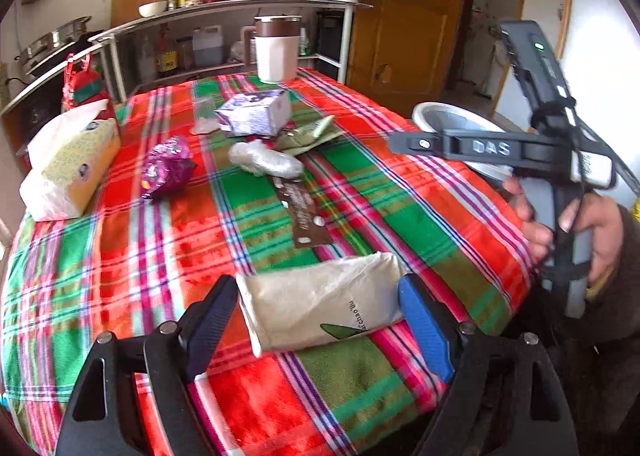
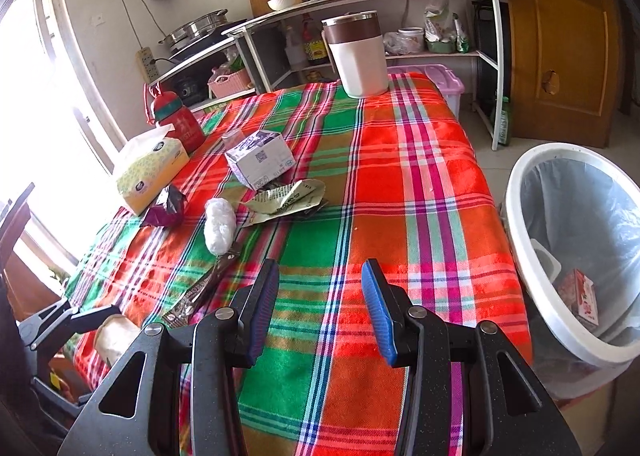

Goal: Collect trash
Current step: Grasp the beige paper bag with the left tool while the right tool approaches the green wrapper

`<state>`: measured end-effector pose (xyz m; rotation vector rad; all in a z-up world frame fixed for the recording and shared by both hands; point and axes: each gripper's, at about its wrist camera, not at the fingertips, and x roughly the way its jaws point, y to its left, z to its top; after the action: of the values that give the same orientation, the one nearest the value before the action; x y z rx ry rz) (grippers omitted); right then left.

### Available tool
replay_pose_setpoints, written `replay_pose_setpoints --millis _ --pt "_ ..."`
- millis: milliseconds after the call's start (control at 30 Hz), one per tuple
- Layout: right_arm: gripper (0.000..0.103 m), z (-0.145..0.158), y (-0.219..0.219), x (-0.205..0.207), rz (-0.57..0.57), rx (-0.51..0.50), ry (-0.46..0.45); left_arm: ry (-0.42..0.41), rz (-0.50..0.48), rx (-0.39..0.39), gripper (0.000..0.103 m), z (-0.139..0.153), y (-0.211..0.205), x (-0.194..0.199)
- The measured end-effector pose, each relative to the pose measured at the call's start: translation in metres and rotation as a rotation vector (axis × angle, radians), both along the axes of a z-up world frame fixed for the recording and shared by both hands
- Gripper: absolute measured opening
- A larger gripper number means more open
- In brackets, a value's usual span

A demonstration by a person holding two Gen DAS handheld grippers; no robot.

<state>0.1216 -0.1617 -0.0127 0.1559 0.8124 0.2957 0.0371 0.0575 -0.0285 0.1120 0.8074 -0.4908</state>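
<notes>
My left claw [image 1: 320, 316] sits low over the near edge of the surface [image 1: 400, 192], jaws apart, straddling a flattened white paper bag [image 1: 324, 308]. The bag lies between the pads; the blue pad [image 1: 424, 330] looks right at its end, but I can't tell if it presses. The dark pad on the other side is just beside the bag's other end. I read it as not clamped.

My right claw [image 2: 320, 312] hangs over bare plaid cloth, jaws apart, nothing between them. In the left view I see a hand [image 1: 580, 232] wrapped around that unit's handle, off the surface's right edge.

Trash left on the surface, from the left view:
- brown wrapper strip [image 1: 304, 216], flat, just beyond the white bag
- clear crumpled plastic wad [image 1: 264, 162], touching the strip's far end
- green-and-white torn wrapper [image 1: 308, 136], just behind the wad
- purple foil bag [image 1: 166, 168], left of the wad, near the tissue pack [image 1: 68, 168]
- purple-and-white carton [image 1: 256, 114], on its side mid-surface

Not trash: white mug with brown band [image 1: 276, 48] at the far edge, red bottle [image 1: 84, 88] behind the tissues.

The bin [image 2: 520, 192] stands on the floor off the right side of the surface, white rim, clear liner. Inside I see a red-and-white carton [image 2: 582, 296] and a white container [image 2: 546, 260].
</notes>
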Motion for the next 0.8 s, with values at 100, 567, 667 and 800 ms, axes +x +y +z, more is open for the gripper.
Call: replay_pose_setpoints --millis 100,567,667,800 --pt "0.044 0.001 -0.001 0.008 -0.014 0.0 0.005 0.002 0.003 -0.009 0.084 -0.001 0.001 -0.001" --pt "0.044 -0.004 0.009 0.045 -0.013 0.025 0.043 0.047 -0.026 -0.083 0.084 -0.006 0.007 -0.007" --pt "0.044 -0.007 0.012 0.058 -0.014 0.035 0.064 0.051 0.0 -0.116 0.084 -0.007 0.012 -0.002" --pt "0.054 -0.008 0.02 0.073 -0.004 0.019 0.062 0.082 0.012 -0.148 0.085 -0.01 0.011 0.006"
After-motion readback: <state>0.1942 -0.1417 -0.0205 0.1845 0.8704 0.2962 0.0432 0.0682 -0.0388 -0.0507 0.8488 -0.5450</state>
